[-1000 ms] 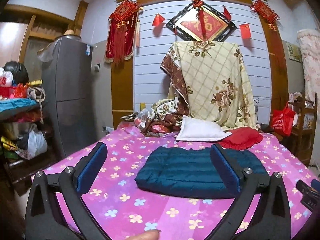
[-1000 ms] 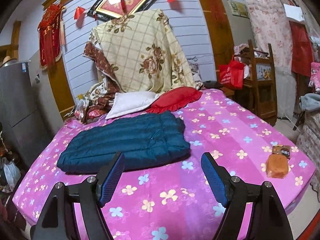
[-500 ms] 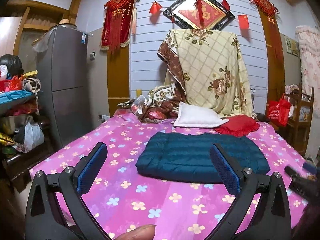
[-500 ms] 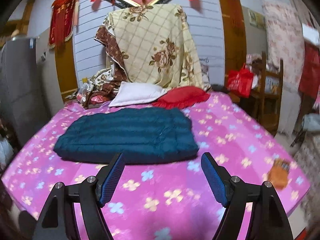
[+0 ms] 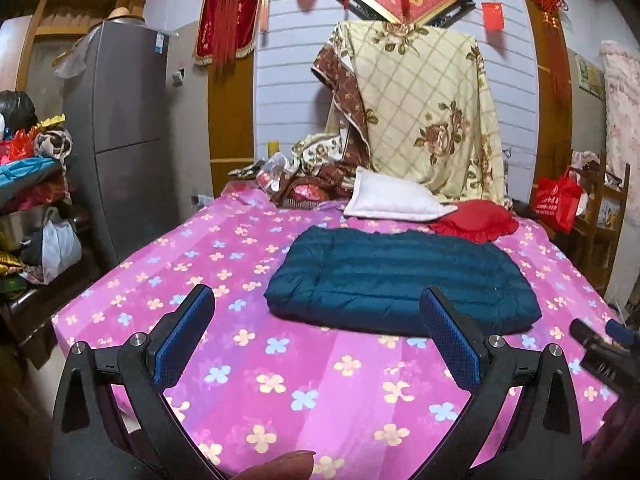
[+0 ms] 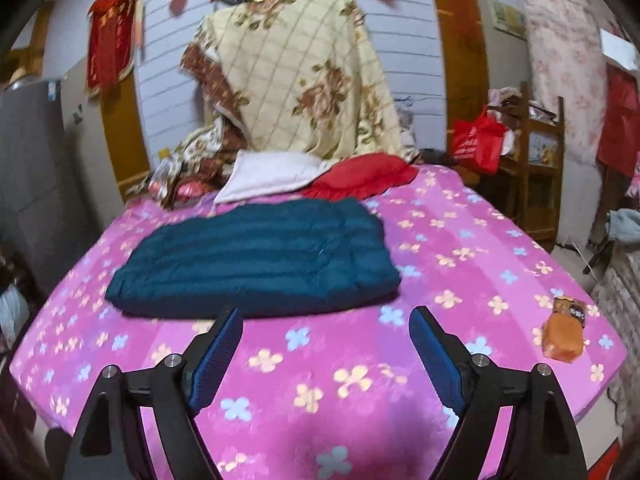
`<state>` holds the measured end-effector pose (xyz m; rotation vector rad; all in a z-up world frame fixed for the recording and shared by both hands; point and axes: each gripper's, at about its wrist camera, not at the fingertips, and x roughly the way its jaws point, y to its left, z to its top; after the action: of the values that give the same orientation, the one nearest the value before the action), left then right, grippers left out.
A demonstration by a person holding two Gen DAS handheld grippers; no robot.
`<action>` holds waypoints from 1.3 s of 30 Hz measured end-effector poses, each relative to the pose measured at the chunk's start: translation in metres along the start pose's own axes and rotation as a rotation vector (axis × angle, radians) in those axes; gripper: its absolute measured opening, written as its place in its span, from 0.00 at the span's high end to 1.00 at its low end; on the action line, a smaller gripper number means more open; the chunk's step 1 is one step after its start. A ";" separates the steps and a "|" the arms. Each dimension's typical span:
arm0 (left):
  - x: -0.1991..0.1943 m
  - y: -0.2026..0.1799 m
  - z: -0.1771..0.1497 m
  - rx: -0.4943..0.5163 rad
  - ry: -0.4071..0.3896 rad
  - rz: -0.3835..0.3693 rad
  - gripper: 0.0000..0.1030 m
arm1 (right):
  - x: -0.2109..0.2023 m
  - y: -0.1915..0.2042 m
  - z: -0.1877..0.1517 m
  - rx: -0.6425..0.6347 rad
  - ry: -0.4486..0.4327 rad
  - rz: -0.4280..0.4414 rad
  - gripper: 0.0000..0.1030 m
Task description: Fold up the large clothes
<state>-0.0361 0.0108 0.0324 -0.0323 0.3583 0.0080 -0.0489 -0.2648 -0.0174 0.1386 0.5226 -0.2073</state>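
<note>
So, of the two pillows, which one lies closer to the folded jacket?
The red pillow: its edge reaches the jacket; the white pillow lies slightly further back.

1. left gripper tipped downward; the folded teal jacket now sits lower in its view, and more of the pink bedsheet fills the 6 o'clock part.
2. right gripper slid across and rolled; the jacket now lies at 11 o'clock of its tips, closer to them.
3. right jaws opening wider, nothing between them.
4. the orange packet moved toward 3 o'clock in the right view.
</note>
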 end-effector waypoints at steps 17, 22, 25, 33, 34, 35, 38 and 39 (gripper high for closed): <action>0.021 -0.016 -0.015 0.055 0.198 -0.070 0.01 | 0.012 0.035 -0.020 -0.081 0.108 -0.003 0.19; 0.024 -0.013 -0.017 0.037 0.228 -0.085 0.01 | 0.013 0.035 -0.022 -0.078 0.123 -0.003 0.19; 0.024 -0.013 -0.017 0.034 0.231 -0.085 0.01 | 0.013 0.035 -0.024 -0.080 0.125 -0.003 0.19; 0.021 -0.010 -0.017 0.033 0.214 -0.081 0.01 | 0.015 0.048 -0.028 -0.104 0.133 0.014 0.19; 0.020 -0.008 -0.017 0.030 0.210 -0.082 0.01 | 0.015 0.050 -0.028 -0.110 0.133 0.018 0.19; 0.020 -0.007 -0.017 0.028 0.207 -0.083 0.01 | 0.015 0.052 -0.028 -0.114 0.132 0.020 0.19; 0.017 -0.001 -0.017 0.019 0.193 -0.079 0.01 | 0.016 0.058 -0.027 -0.125 0.127 0.022 0.19; 0.017 0.001 -0.017 0.015 0.189 -0.076 0.01 | 0.018 0.061 -0.027 -0.129 0.129 0.024 0.19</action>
<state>-0.0260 0.0115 0.0104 -0.0324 0.5456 -0.0736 -0.0326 -0.2037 -0.0446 0.0330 0.6606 -0.1415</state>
